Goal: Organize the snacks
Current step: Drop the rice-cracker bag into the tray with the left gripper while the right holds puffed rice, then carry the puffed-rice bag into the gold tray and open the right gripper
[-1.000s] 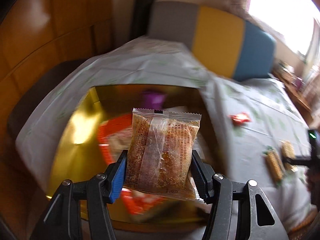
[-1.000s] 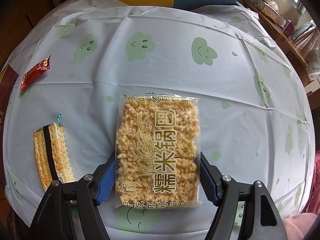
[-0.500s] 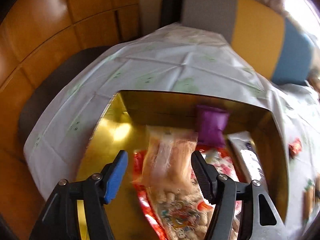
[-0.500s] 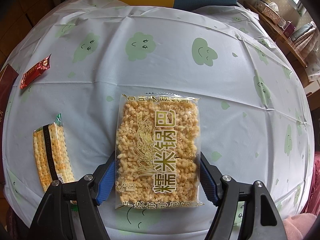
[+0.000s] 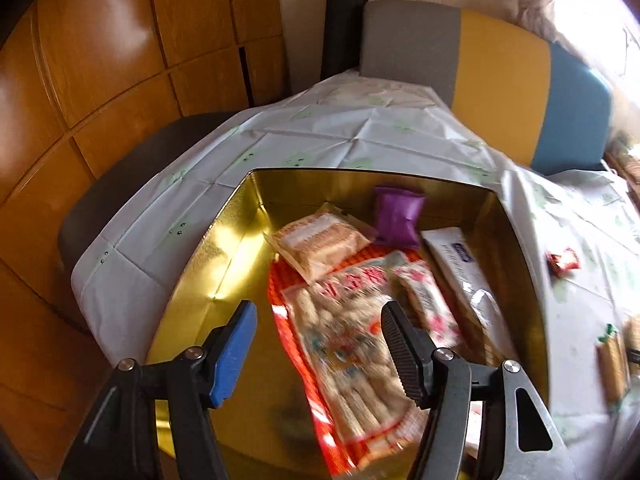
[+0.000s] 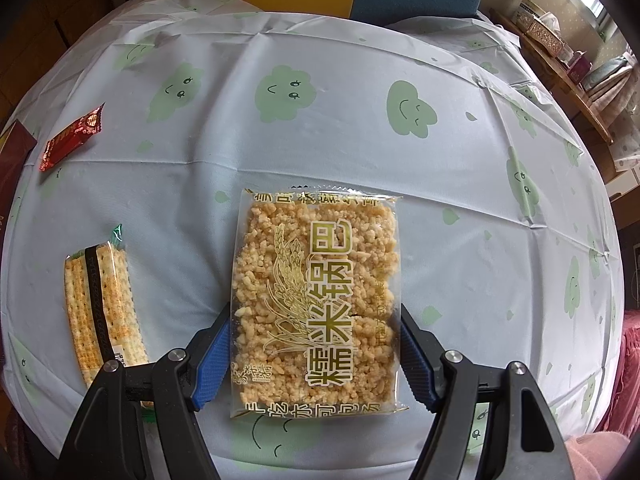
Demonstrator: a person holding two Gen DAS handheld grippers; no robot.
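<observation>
On my left wrist view, my left gripper [image 5: 320, 344] hangs open with nothing in it over the gold metal tin [image 5: 224, 248]. Inside the tin lie a tan cracker packet [image 5: 320, 242], a purple pouch [image 5: 398, 216] and a long orange-edged biscuit bag [image 5: 348, 344].

On my right wrist view, my right gripper [image 6: 314, 354] clamps the clear rice-crisp packet [image 6: 316, 300] above the cloud-print tablecloth [image 6: 460, 220]; a striped cracker sleeve [image 6: 102, 304] lies left of the packet.

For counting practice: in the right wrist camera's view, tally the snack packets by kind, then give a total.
Rice crisp packet: 1
Cracker pack: 1
Red wrapper snack: 1
Total: 3
</observation>
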